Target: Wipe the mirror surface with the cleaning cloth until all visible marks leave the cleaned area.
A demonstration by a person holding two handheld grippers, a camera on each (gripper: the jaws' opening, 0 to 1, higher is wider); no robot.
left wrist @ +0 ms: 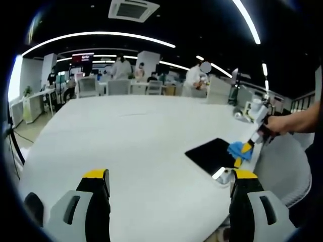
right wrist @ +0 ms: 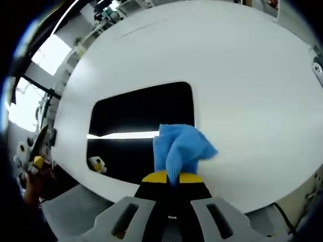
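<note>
While the right gripper (right wrist: 170,177) has its two yellow-tipped jaws squeezed tight on the blue cleaning cloth (right wrist: 180,147), the cloth rests on the mirror (right wrist: 141,113). The cloth looks soft and fuzzy, and it is bunched up into a lumpy shape. It touches the mirror at the near right corner, partly over the edge. The mirror is a flat, dark rectangle with rounded corners. It is shiny, and a long bright strip of light shows in it. It lies flat on a big, smooth white table (right wrist: 242,65) with a rounded edge.

In the left gripper view, the left gripper (left wrist: 169,189) has its jaws spread wide apart with nothing between them. The jaws are black with yellow tips and sit on light grey bodies. Farther off on the white table (left wrist: 126,146), the mirror (left wrist: 212,154) lies near the right edge. The blue cloth (left wrist: 236,149) sits on it, held by the right gripper (left wrist: 246,148), which a hand (left wrist: 277,123) holds. Behind the table are white chairs (left wrist: 118,86) and some people, too far away to see well. Long curved light strips glow on the dark ceiling. No words can be read.
</note>
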